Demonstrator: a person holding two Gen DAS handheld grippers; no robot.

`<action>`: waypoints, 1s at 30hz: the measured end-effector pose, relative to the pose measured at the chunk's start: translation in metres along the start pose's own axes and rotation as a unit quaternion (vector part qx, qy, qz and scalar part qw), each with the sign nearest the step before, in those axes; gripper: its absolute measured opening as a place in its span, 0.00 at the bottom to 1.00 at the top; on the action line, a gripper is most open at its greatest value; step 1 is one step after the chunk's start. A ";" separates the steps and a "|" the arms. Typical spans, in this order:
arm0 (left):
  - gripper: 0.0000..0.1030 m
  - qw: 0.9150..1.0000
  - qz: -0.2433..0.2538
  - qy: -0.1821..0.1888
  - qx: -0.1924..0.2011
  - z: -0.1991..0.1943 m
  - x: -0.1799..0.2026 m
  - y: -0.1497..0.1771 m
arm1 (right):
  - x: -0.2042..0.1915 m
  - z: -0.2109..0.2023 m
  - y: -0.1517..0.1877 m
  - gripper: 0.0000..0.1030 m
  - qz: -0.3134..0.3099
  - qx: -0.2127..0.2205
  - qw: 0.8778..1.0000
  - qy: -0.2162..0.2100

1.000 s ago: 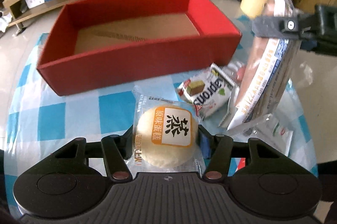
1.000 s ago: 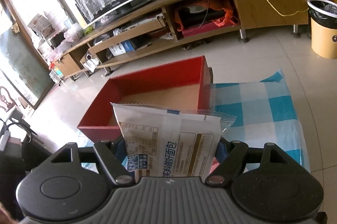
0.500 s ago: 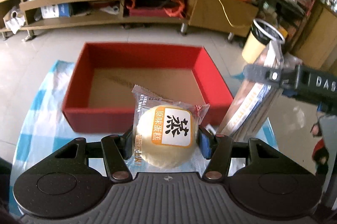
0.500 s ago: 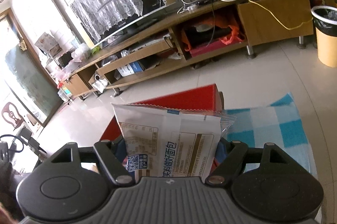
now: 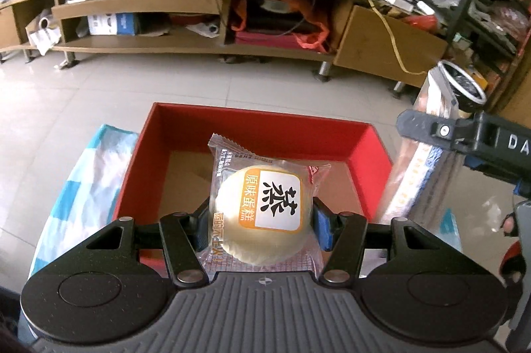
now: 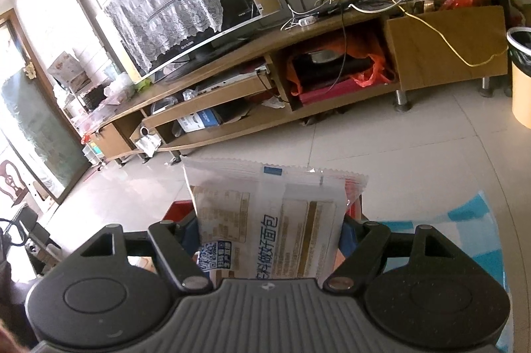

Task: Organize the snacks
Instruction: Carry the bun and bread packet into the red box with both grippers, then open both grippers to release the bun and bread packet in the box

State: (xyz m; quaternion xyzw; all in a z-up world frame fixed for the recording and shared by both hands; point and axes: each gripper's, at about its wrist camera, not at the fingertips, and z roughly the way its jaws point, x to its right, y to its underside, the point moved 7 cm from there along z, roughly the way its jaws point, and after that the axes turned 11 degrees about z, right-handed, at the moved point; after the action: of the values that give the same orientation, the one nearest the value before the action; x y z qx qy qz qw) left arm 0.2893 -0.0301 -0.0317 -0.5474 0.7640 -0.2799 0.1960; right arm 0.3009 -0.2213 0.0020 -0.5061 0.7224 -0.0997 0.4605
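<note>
My left gripper [image 5: 260, 225] is shut on a round cream cake in a clear wrapper [image 5: 262, 210] and holds it in the air over the near side of the open red box [image 5: 265, 122], which has a bare cardboard floor. My right gripper [image 6: 268, 240] is shut on a white bread packet [image 6: 265, 220] with printed text, held upright. In the left wrist view the right gripper [image 5: 478, 140] and its packet [image 5: 418, 173] hang just right of the box. Only a sliver of the red box [image 6: 179, 208] shows behind the packet in the right wrist view.
A blue and white checked cloth [image 5: 86, 180] covers the table under the box; it also shows in the right wrist view [image 6: 471, 220]. Beyond lie the tiled floor, a long wooden TV stand [image 5: 199, 17] and a yellow waste bin [image 6: 521, 80].
Both grippers have risen and tilted up with their snacks. The left one moved forward from the table front to over the box. The loose snacks on the cloth have dropped out of view.
</note>
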 end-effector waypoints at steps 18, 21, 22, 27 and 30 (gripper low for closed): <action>0.84 0.998 -0.009 -0.049 -0.029 0.038 -0.021 0.011 | 0.011 0.079 0.018 0.76 -0.052 -0.049 0.996 0.045; 0.85 0.998 -0.011 -0.047 -0.025 0.033 -0.020 0.009 | 0.006 0.073 0.016 0.76 -0.068 -0.034 0.996 0.054; 0.85 0.999 -0.012 -0.047 -0.023 0.031 -0.020 0.009 | 0.005 0.072 0.016 0.77 -0.070 -0.032 0.995 0.056; 0.86 0.999 -0.013 -0.046 -0.016 0.019 -0.019 0.010 | -0.003 0.059 0.015 0.77 -0.071 -0.030 0.996 0.048; 0.87 0.999 -0.013 -0.049 -0.013 0.011 -0.017 0.010 | -0.010 0.051 0.017 0.77 -0.071 -0.030 0.996 0.042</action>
State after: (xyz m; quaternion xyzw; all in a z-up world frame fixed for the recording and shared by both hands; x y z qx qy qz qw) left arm 0.2944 -0.0138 -0.0472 -0.5728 0.7498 -0.2456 0.2223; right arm 0.3295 -0.1893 -0.0310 -0.5651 0.7062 -0.1311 0.4059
